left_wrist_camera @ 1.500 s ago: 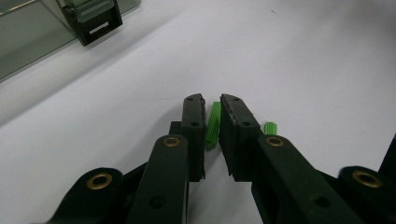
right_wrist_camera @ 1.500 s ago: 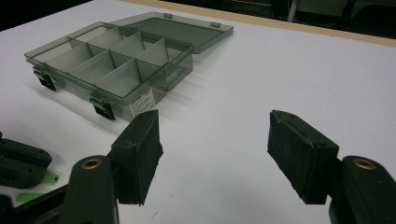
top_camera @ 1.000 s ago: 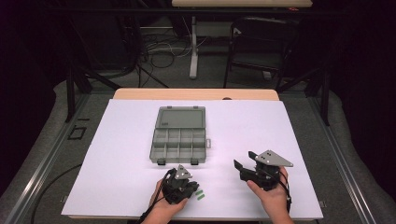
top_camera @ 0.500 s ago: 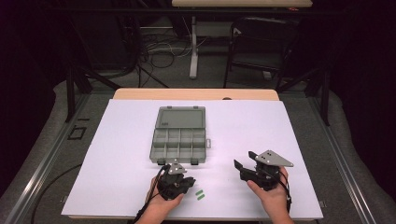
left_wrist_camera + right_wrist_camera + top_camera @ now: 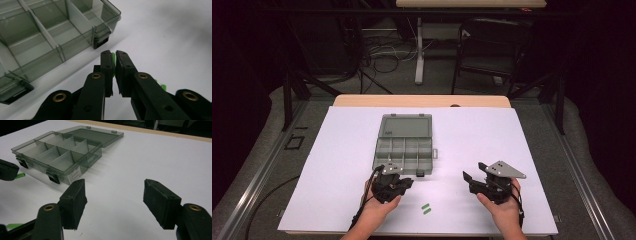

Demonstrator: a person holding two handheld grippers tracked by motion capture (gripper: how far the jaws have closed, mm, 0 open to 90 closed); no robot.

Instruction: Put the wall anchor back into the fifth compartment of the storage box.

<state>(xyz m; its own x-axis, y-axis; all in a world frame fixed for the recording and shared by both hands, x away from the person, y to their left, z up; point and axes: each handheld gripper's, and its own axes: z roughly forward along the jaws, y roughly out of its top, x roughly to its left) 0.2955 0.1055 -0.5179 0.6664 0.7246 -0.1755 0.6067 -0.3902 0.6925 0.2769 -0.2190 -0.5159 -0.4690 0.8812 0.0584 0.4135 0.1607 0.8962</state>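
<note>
High view looks forward and down from above the person's side, taking in the whole white surface (image 5: 472,135) from some way off. Left gripper view sits low and very close, facing the compartment box's (image 5: 50,32) latch corner. Right gripper view, also low, looks across the box (image 5: 60,152) from farther back. All three share that box (image 5: 404,142) and the sheet around it.
</note>
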